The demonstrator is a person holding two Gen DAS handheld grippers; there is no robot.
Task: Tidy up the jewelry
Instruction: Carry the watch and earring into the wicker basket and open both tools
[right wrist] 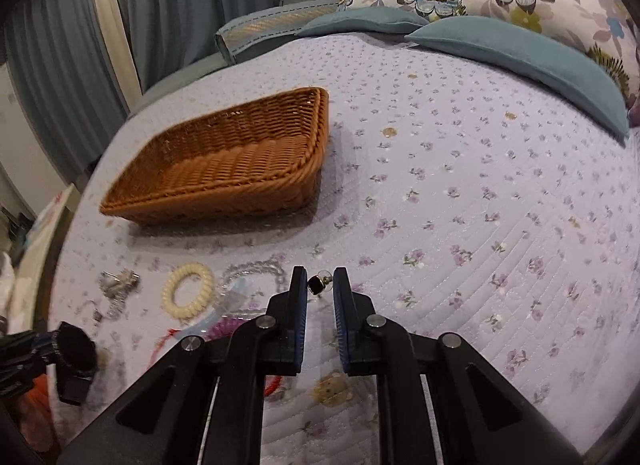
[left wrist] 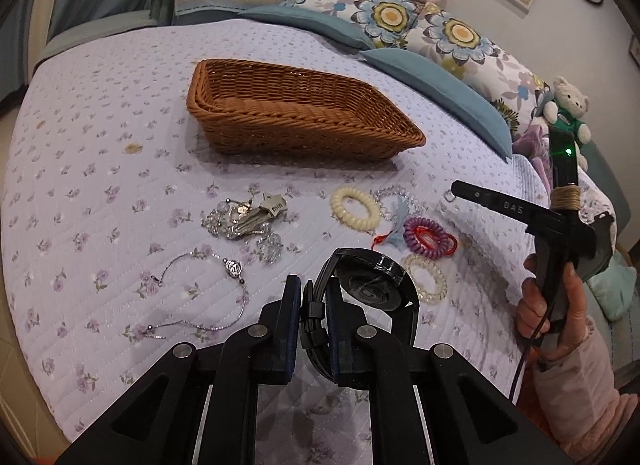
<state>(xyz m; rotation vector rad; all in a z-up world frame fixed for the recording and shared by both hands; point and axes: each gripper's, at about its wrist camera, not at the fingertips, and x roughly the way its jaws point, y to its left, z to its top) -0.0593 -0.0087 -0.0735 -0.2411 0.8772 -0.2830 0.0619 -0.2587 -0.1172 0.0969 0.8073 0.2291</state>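
Oddly, only "OAS" reads, on right fingers pinching an earring; left fingers clamp a watch.

A lavender floral quilted bed carries a wicker basket, keys, spiral hair ties, a silver chain bracelet and teal pillows.

The basket is rough woven wicker. The bed's quilt is matt stitched cloth. The bracelet is shiny metal, the watch glossy black.
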